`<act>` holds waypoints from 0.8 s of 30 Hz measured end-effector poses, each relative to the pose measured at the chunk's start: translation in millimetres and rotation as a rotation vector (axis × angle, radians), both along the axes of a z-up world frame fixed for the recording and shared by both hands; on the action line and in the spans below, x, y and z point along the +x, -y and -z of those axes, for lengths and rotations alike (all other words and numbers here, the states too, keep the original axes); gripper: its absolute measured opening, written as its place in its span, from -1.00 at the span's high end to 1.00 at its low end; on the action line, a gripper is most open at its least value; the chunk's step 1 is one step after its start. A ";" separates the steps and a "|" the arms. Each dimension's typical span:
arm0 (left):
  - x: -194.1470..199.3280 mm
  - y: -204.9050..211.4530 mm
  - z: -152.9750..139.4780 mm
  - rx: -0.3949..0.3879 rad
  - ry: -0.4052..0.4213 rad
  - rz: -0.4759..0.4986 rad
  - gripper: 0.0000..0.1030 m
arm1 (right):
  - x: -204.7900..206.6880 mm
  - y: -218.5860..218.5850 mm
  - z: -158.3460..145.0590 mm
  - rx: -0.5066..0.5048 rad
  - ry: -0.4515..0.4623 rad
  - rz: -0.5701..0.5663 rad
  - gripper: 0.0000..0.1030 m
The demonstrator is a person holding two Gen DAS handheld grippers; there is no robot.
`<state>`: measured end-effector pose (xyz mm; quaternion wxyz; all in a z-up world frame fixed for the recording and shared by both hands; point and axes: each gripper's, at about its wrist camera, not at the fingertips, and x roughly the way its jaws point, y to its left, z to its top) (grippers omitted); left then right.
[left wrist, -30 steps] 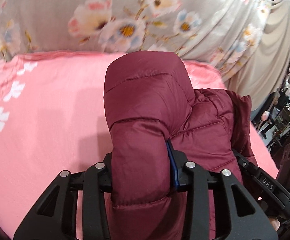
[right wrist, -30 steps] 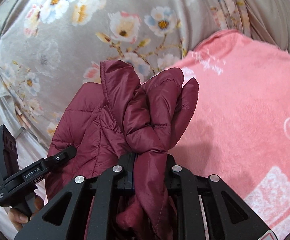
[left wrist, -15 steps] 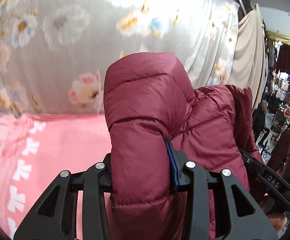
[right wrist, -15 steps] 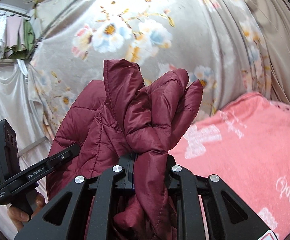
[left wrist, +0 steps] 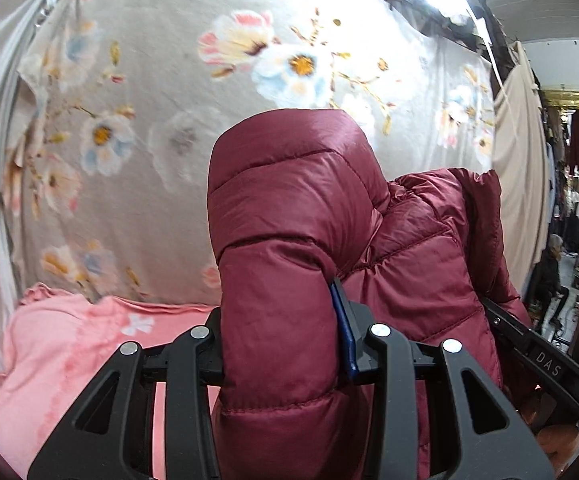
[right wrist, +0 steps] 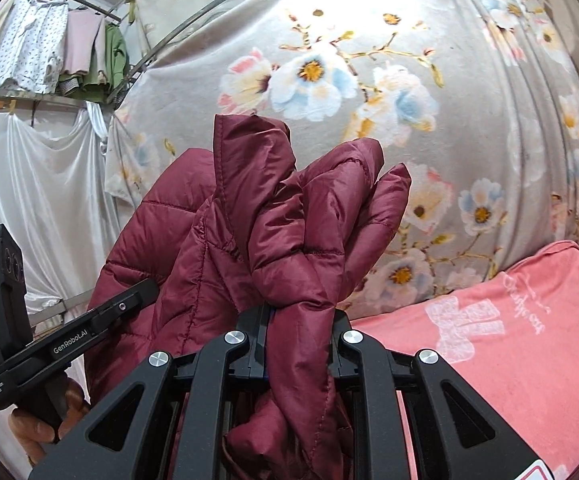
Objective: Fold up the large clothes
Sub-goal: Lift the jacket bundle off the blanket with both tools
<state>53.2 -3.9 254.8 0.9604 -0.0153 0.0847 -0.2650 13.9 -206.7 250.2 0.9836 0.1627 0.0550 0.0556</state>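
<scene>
we have the maroon puffer jacket lifted clear, hanging between both tools in front of the floral curtain, above the pink blanket spread on what looks like a bed. our left tool is clenched on a thick padded roll of the jacket, perhaps a shoulder or sleeve top; our right tool is pinched tight on a bunched, thinner fold of it. to do this step well, we judge we should hold both grips firm, spread the tools apart so the jacket hangs flat and untwisted, and keep them level with each other. the right grip gathers several layers, so a shake might free trapped folds before we lay it down on the blanket.
</scene>
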 end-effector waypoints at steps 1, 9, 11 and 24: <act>4.3 -5.1 -1.9 0.001 0.005 -0.012 0.29 | 5.2 -4.1 -1.2 -0.004 -0.001 -0.006 0.70; 42.8 -46.4 -3.5 0.004 0.020 -0.061 0.29 | 67.4 -37.3 7.9 -0.003 -0.050 -0.057 0.70; 58.7 -54.2 2.2 0.016 0.013 -0.069 0.29 | 88.0 -45.0 17.9 -0.002 -0.080 -0.068 0.70; 199.9 -63.3 115.6 0.096 -0.176 -0.117 0.29 | 223.7 -52.3 160.6 0.102 -0.349 -0.084 0.70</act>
